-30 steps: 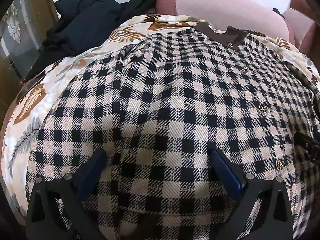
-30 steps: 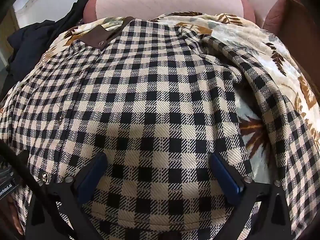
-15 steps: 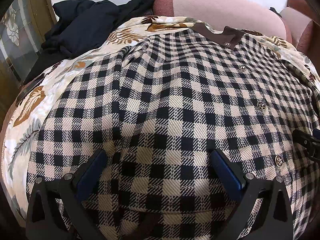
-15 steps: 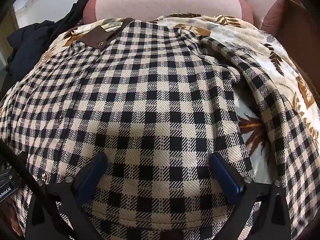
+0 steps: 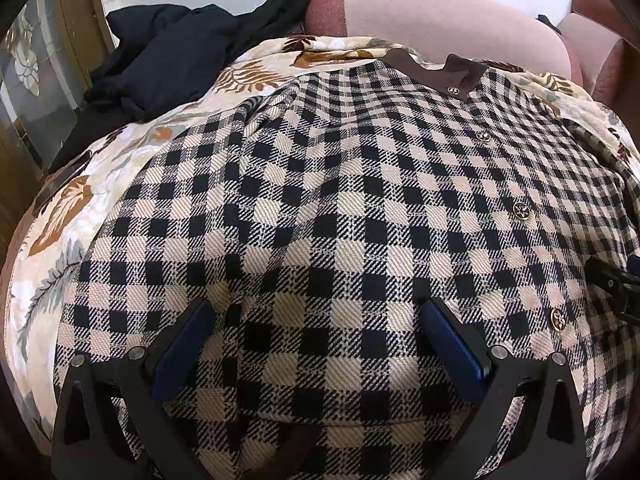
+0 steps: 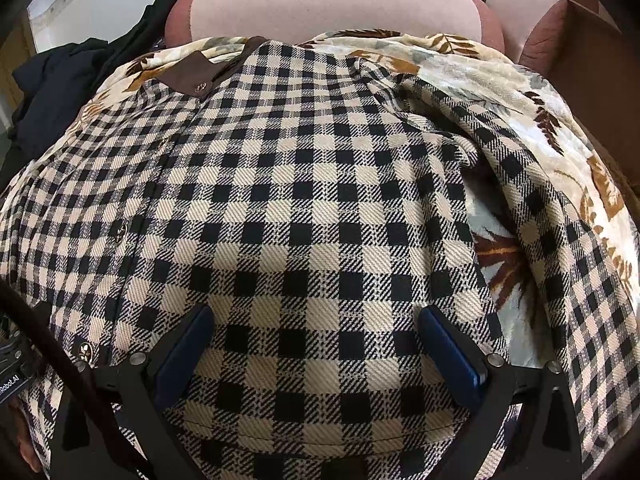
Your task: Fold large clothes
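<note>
A black-and-cream checked jacket with a brown collar and gold buttons lies spread, front up, on a leaf-print cover. My left gripper is open, its blue pads wide apart just above the jacket's lower left hem. My right gripper is open too, over the lower right hem of the jacket. The jacket's right sleeve lies folded along its right side. The other gripper shows at the right edge of the left wrist view.
A pile of dark clothes lies at the far left on the cover. Pink cushions stand behind the jacket, with a brown armrest at the far right. A wooden cabinet stands to the left.
Both grippers have drawn back and risen slightly over the hem. The jacket has not moved. Both stay open.
</note>
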{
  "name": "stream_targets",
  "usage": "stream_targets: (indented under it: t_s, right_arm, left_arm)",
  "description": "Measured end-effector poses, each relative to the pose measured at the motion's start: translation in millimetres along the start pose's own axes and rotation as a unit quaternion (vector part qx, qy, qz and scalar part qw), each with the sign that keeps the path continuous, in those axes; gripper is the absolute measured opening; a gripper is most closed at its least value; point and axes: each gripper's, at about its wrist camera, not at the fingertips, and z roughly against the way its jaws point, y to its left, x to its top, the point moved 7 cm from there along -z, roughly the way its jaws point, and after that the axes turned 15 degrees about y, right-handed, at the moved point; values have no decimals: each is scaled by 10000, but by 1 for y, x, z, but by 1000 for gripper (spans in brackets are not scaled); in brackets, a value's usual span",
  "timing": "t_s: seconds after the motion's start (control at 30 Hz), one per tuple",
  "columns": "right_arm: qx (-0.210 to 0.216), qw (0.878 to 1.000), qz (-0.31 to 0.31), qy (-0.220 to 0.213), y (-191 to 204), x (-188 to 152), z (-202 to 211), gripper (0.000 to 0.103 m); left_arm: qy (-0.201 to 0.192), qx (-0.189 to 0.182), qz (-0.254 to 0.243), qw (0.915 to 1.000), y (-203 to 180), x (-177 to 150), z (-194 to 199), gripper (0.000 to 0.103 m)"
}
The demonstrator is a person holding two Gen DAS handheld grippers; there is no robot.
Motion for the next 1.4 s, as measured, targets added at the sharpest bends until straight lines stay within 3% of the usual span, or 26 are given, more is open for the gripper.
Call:
stream_targets:
  t_s: [0.17, 0.43, 0.6, 0.77, 0.9, 1.13, 1.3, 1.4]
  right_arm:
    - [30, 10000, 3, -29, 0, 0, -1, 103]
    - [143, 9997, -83, -177, -2, -1, 0, 103]
    - [114, 9998, -63, -167, -1, 0, 0, 103]
    - [40, 9999, -12, -136, 0, 0, -1, 103]
    - [16, 9999, 14, -108, 1, 0, -1, 103]
    - [22, 9999, 15, -107, 0, 1, -1, 103]
    - [-13, 9999, -4, -162, -1, -1, 3, 103]
    - [-64, 9996, 17, -285, 1, -4, 12, 97]
  left_arm:
    - [-57, 142, -47, 9999, -2, 3, 5, 103]
    - [-109, -8, -173, 9998, -2, 0, 11, 102]
    - [-377, -325, -562, 9972, -2, -7, 39, 79]
    - [-783, -331, -641, 9943, 15, -8, 70, 79]
    - [-889, -130, -537, 9945, 34, -7, 76, 79]
    - [-773, -290, 102, 9965, 77, -15, 73, 79]
    - [-727, -236, 139, 9970, 79, -23, 70, 79]
    - [-758, -185, 63, 9969, 77, -24, 70, 79]
